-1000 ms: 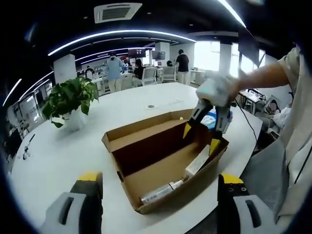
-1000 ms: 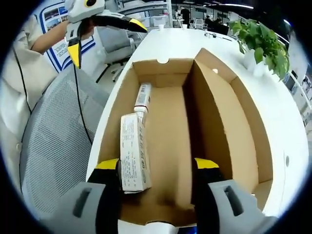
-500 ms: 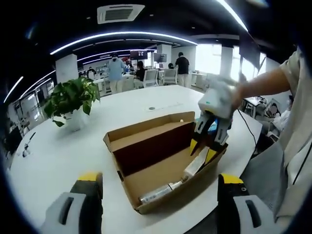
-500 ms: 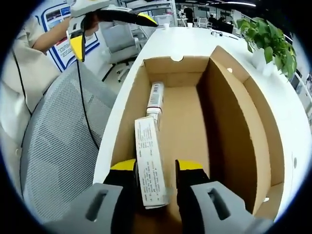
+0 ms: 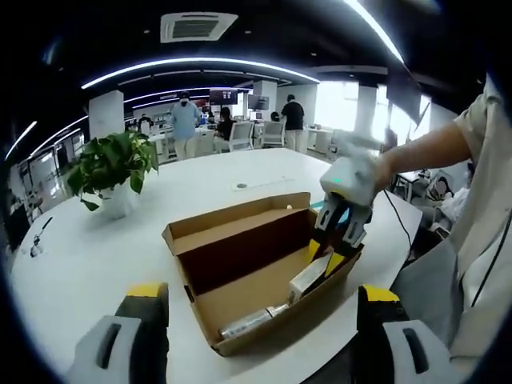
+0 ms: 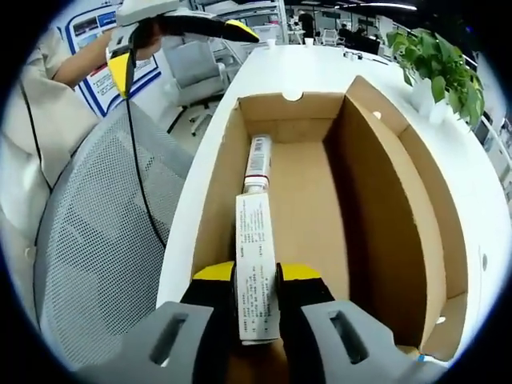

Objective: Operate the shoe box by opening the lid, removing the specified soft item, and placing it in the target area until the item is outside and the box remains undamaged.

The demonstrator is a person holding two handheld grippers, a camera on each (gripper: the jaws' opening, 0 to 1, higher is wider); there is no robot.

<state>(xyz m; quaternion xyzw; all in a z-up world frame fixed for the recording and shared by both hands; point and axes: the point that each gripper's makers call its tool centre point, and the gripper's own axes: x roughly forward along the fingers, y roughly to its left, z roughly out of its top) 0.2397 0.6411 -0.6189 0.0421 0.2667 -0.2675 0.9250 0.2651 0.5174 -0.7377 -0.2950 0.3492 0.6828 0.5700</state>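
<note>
Right tongs (image 6: pixel 256 276) pinch the white carton (image 6: pixel 256 276) inside the shoe box (image 6: pixel 384 208); lift straight up, clear of the wall. Left tongs (image 5: pixel 254 320) spread, idle.

Opposed views over shared box (image 5: pixel 264 272)

Bright ceiling strips, sharp centre, fisheye-warped edges.

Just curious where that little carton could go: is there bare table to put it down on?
Yes: bare white table lies between the potted plant and the shoe box. Inside the box is crowded: the right hand-held gripper pinches the carton beside a tube.
</note>
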